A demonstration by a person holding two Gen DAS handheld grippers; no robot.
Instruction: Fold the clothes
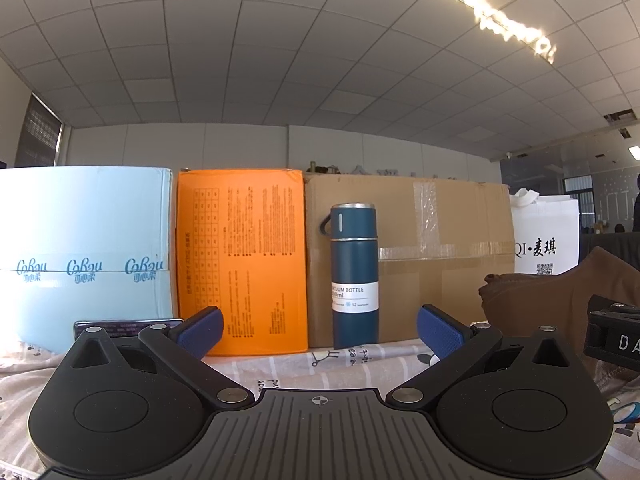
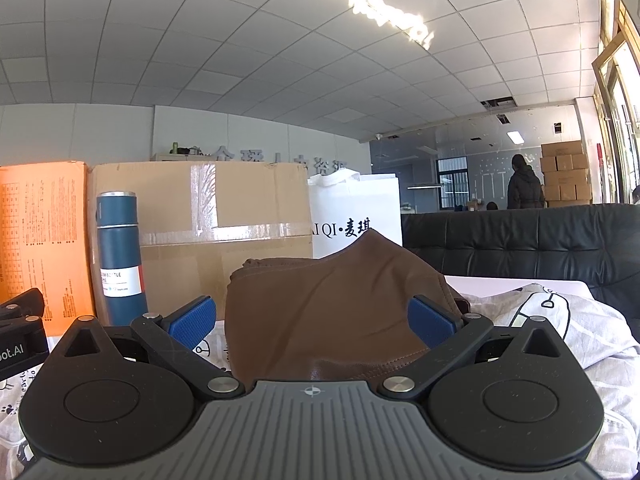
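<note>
Both grippers, left (image 1: pixel 319 330) and right (image 2: pixel 311 319), gape before brown garment (image 2: pixel 320 304).

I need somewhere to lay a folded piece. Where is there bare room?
Free: the printed cloth before the left tool, in front of the orange box and blue vacuum bottle. Crowded: the right, with the brown garment and grey garment.

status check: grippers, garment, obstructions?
Left gripper open, empty. Right gripper open, aimed at brown garment, no grip yet. Blue vacuum bottle upright against cardboard box, left of garment.
</note>
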